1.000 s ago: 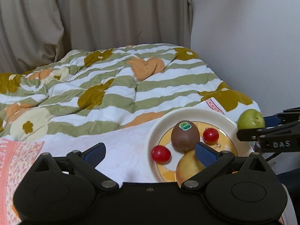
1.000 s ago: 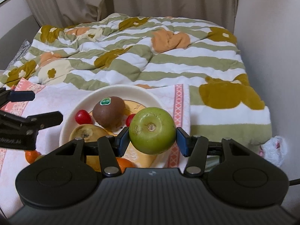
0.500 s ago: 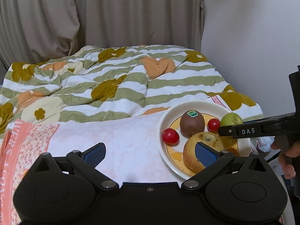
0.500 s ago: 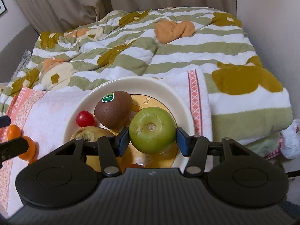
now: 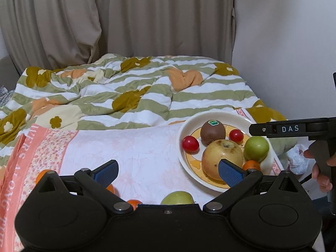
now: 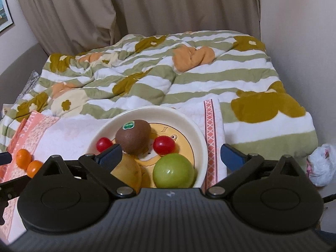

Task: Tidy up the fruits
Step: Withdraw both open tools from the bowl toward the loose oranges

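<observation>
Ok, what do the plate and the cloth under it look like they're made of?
Plate: glossy cream ceramic or melamine, going by its smooth sheen and printed yellow centre; which one, I cannot tell. Cloth: soft matte woven fabric, probably a towel, wrinkled, with a pink patterned border.

The right tool [image 6: 171, 155] no longer grips the green apple [image 6: 173, 173]: its jaws now stand wide apart, and the apple rests in the plate [image 6: 190, 124] beside the yellow apple [image 6: 128, 173]. The left tool [image 5: 168, 171] sits farther back, bringing loose oranges [image 6: 23, 156] into view.
</observation>
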A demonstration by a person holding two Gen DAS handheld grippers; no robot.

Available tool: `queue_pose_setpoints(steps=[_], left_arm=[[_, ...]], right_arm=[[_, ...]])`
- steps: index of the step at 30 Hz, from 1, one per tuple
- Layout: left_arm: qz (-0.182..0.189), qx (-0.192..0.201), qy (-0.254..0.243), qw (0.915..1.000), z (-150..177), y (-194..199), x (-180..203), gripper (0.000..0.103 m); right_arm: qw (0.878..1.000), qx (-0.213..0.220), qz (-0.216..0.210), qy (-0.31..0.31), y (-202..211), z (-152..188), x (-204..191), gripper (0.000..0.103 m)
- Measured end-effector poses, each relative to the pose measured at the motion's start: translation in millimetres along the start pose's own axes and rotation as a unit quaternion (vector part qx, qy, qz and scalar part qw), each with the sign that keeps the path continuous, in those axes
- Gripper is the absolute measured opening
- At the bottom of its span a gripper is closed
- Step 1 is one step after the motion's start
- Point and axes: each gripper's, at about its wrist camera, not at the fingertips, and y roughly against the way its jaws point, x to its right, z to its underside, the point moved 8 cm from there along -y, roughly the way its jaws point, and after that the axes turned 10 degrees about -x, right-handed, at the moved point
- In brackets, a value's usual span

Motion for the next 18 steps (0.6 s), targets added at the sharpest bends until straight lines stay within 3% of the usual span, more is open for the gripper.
queue_pose_setpoints(steps=[9, 18], left_arm=[[-0.011, 0.037, 0.01, 0.9992, 14, 49, 5, 0.103], [-0.045, 0.072, 0.03, 0.9959, 34, 104, -13, 0.103]], right_arm=[[0.999, 0.029, 0.001, 0.027, 57, 8, -11, 0.103], [0.996, 0.055, 0.006, 0.073, 110, 22, -42, 0.103]])
